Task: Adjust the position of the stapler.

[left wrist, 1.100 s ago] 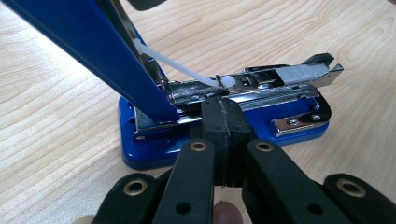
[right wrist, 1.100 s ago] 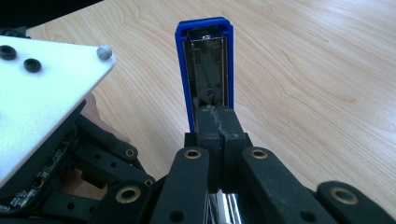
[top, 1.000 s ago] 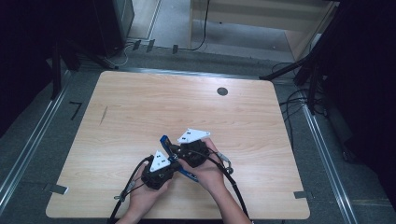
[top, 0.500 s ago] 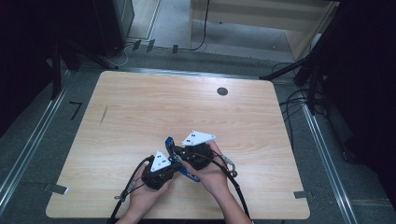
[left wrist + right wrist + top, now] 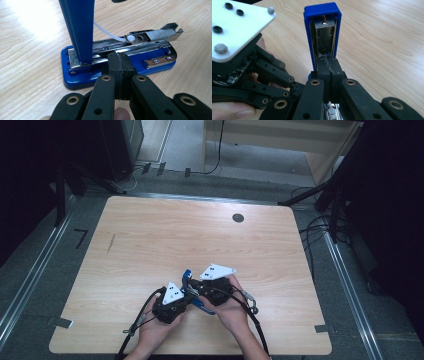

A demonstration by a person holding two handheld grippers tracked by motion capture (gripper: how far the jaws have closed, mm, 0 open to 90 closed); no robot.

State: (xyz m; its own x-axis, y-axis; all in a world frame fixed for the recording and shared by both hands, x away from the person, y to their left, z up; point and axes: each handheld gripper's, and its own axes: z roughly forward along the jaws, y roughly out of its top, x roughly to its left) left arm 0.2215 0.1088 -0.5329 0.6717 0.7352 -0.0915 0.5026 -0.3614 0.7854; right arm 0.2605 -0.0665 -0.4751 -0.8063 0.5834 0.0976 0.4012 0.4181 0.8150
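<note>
A blue stapler (image 5: 196,303) lies near the table's front edge with its lid (image 5: 186,274) swung upright. In the left gripper view its blue base (image 5: 75,78) and steel magazine (image 5: 147,40) lie across the frame, and the lid (image 5: 80,30) rises at the left. My left gripper (image 5: 121,61) is shut, tips against the base's near side, nothing between the pads. My right gripper (image 5: 329,65) is shut too, tips at the foot of the raised lid (image 5: 323,27), above the magazine. From above, the left gripper (image 5: 186,300) and right gripper (image 5: 196,290) meet at the stapler.
The wooden table (image 5: 165,240) has a round cable hole (image 5: 238,218) at the back right and a dark scratch (image 5: 111,243) at the left. Black cables (image 5: 137,320) trail from both grippers toward the front edge. The left gripper's white plate (image 5: 234,25) sits close beside the right jaws.
The right gripper and the upright lid have shifted slightly to the right and nearer. The left gripper has held still. Both pairs of jaws stay shut.
</note>
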